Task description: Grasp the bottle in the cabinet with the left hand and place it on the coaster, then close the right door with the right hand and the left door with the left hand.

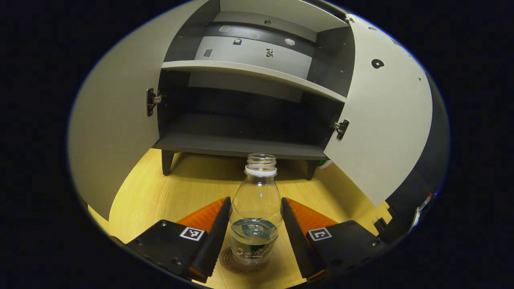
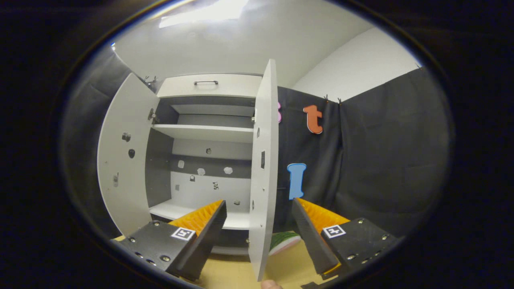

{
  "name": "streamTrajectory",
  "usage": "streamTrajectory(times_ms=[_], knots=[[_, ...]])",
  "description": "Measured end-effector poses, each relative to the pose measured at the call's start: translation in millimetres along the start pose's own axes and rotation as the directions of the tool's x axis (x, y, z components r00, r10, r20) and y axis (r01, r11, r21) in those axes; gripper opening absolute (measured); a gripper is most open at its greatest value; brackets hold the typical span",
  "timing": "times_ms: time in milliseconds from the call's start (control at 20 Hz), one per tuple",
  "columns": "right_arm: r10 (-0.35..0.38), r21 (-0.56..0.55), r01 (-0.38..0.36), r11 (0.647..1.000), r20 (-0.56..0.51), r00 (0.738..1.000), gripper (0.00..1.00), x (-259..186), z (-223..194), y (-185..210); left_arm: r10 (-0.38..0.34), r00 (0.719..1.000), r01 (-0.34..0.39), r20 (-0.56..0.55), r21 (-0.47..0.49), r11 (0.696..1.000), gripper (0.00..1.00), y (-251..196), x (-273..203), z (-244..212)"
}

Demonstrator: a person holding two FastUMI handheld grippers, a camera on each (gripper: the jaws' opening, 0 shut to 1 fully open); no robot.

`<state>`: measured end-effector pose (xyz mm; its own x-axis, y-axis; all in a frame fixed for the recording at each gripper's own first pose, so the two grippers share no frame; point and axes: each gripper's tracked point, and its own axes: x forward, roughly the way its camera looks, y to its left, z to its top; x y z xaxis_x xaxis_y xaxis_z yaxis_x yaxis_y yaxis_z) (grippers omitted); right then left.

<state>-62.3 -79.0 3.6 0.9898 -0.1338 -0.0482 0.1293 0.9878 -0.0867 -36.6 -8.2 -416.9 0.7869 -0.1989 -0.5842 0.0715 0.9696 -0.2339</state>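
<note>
While the left tongs (image 1: 255,224) stand spread wide, the clear plastic bottle (image 1: 256,208) w/ a white neck ring, no cap and some water in its lower part sits upright between the two fingers (image 1: 213,237), centred in the gap. Narrow slivers of space show on both sides, so neither finger presses on it. Bottle's base rests on the round brown coaster (image 1: 235,263), which lies on the yellow wood-grain worktop (image 1: 160,196), just in front of the cabinet.

Behind it, the grey-and-white two-door cabinet (image 1: 241,144) stands on short dark legs w/ both doors swung open: left white door (image 1: 116,128) and right white door (image 1: 381,120) flank the opening in the left gripper view. Inner shelf (image 1: 253,74) is pale; lower compartment is dark.

Right gripper view: right tongs (image 2: 259,230) also spread apart, pinching nothing, held up off the worktop. The right door's (image 2: 263,168) free edge points toward the camera and falls between the two fingers, but farther off; whether either finger touches it, can't tell. Left door (image 2: 124,160) is open to the left side, and a drawer front w/ a dark handle (image 2: 206,82) tops the cabinet. A green-and-white object (image 2: 285,241) lies on the worktop behind the door's lower edge; can't tell what it is.
</note>
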Motion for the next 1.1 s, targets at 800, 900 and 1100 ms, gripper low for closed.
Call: streamTrajectory(times_ms=[800,900,1100], knots=[[0.003,0.016,-0.003,1.0,-0.024,1.0,0.99,10,-15,-1,-0.011,0.999,0.013,-0.033,0.068,0.998,0.79,-13,-44,-20],[0.008,0.023,-0.007,1.0,-0.032,0.999,0.99,12,-18,0,-0.015,0.999,0.019,-0.047,0.089,0.996,0.79,-14,-45,-22],[0.013,0.042,-0.011,0.999,-0.04,0.999,1.0,16,-23,0,-0.011,0.998,0.017,-0.067,0.097,0.995,0.78,-15,-43,-23]])
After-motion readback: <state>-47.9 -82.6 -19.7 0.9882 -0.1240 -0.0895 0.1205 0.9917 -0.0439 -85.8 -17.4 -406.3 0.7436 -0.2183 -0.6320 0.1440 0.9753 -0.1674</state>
